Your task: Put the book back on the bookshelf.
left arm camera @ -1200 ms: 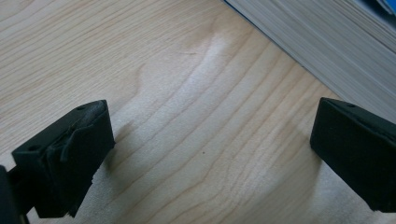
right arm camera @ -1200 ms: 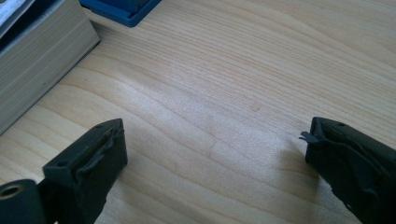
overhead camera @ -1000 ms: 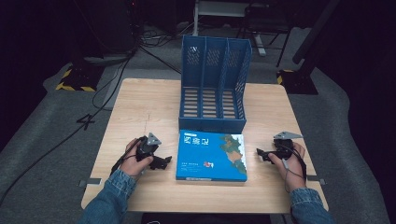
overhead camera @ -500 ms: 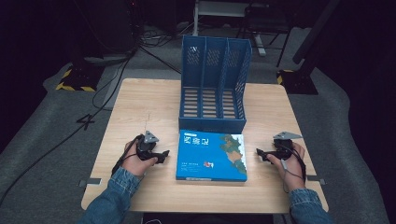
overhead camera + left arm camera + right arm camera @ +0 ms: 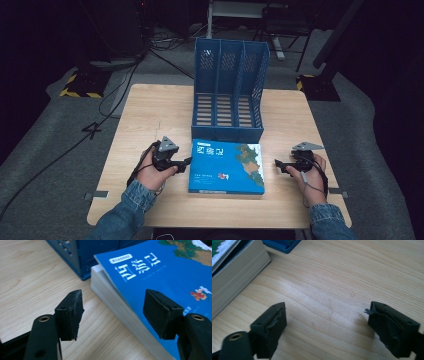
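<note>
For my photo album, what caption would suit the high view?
Two hand-held tongs, left and right, flank a blue book before a blue file rack.

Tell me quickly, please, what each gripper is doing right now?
Left gripper: open, holding nothing, at the book.
Right gripper: open, holding nothing.

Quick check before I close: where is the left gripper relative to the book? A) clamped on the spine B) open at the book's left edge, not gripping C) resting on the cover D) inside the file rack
B: the left gripper stands open, jaws either side of the book edge, unclamped.
</note>
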Demonstrator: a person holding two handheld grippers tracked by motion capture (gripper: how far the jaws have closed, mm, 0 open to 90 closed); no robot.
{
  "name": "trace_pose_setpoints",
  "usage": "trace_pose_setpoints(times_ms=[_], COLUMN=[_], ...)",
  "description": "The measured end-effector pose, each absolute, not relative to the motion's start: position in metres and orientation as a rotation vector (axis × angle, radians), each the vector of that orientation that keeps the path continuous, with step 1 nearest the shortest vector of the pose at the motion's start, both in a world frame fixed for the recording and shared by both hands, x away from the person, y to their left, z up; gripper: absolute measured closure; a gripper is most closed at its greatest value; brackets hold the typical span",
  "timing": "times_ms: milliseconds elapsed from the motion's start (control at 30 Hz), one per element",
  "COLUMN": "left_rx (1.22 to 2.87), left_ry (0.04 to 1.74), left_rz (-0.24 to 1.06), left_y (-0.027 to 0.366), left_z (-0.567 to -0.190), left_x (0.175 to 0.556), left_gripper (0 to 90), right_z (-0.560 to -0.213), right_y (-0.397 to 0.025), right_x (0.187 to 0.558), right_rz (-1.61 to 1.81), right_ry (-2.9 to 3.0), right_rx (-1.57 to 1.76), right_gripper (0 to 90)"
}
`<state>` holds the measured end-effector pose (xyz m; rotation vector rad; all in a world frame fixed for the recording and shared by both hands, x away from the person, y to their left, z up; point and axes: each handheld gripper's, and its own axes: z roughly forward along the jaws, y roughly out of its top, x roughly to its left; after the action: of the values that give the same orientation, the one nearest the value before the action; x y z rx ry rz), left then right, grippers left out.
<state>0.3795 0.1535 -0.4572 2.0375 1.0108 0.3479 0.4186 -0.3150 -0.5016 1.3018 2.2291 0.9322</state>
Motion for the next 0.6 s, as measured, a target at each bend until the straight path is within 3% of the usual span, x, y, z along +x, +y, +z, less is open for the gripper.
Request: trace_pose_setpoints(times_ms=[100, 400, 600], left_rx=[2.048, 2.052, 2.082], left_ry=[0.992, 1.064, 1.115], left_rz=[0.319, 0.281, 0.255], left_y=[0.144, 0.130, 0.128], left_z=[-0.459, -0.467, -0.475], left_x=[0.380, 0.395, 0.404], left_gripper=[32.7, 36.0, 32.3], right_z=[-0.498, -0.478, -0.469], right_y=[-0.311, -0.298, -0.278], right_x=[0.415, 0.400, 0.387], right_rz=[0.917, 0.965, 0.983], right_ry=[2.277, 2.330, 2.398], right_rx=[1.280, 1.201, 1.126], right_gripper=[20.2, 19.6, 19.4])
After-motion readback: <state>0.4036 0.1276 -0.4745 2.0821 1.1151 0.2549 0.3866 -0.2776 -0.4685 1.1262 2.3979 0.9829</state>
